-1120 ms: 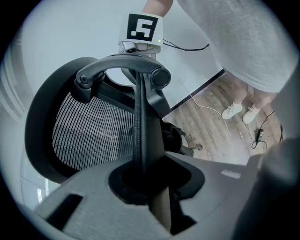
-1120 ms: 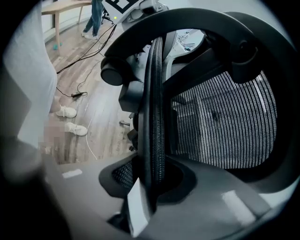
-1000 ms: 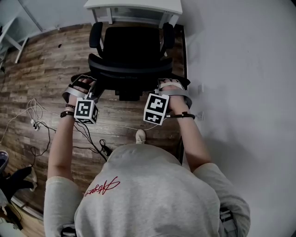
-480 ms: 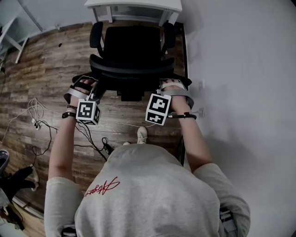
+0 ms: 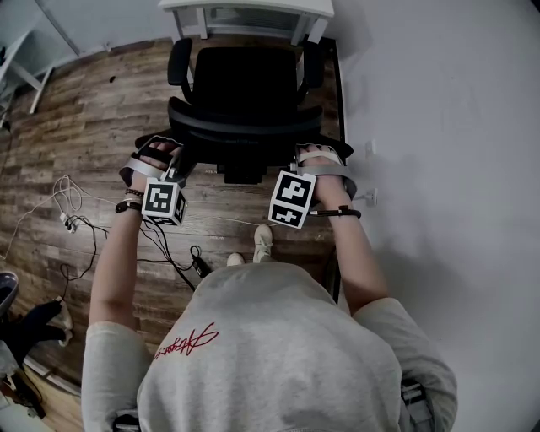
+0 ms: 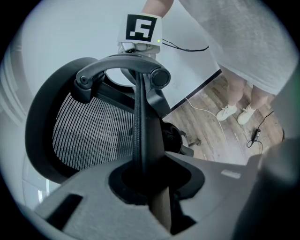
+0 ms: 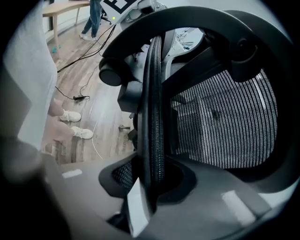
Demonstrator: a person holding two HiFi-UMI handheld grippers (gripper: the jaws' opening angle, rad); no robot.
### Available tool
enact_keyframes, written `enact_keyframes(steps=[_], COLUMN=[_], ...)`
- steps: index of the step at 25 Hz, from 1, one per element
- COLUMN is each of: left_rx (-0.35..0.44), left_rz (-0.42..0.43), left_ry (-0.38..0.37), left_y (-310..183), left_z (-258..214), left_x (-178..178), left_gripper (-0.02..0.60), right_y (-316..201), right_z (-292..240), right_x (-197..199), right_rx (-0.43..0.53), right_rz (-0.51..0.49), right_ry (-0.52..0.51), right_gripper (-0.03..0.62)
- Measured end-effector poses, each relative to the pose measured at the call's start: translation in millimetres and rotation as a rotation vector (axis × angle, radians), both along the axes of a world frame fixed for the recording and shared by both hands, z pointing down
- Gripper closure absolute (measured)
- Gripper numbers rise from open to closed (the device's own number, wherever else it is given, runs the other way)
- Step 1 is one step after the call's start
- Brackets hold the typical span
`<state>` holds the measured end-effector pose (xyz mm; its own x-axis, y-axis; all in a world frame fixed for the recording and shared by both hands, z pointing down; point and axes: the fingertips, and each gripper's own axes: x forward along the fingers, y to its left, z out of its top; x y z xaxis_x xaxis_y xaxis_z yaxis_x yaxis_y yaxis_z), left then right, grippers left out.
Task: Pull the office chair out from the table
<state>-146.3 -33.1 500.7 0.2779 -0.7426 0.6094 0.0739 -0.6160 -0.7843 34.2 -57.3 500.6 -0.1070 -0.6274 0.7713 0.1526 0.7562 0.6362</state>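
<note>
Office chair (image 5: 240, 80) backrest rim pinched by left hand-held gripper (image 5: 179, 160) and right hand-held gripper (image 5: 305, 159), jaws partly closed.

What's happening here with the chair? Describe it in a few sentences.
A person stands behind a black office chair with a gripper in each hand. The left gripper and the right gripper are each shut on the backrest rim, one at either side. The chair stands on the wooden floor just in front of the white table.
</note>
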Motion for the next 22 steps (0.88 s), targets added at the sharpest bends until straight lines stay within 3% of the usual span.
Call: enact_keyframes(steps=[22], left_rx=[-0.014], left_rz=[0.022], left_ry=[-0.001], left_y=[8], left_z=[-2], left_x=[2], left_gripper=[0.499], right_y=[11], right_z=[-1], right_x=[1], right_rx=[-0.018], right_rz=[0.021], right_ry=[-0.001], right_gripper=[0.5])
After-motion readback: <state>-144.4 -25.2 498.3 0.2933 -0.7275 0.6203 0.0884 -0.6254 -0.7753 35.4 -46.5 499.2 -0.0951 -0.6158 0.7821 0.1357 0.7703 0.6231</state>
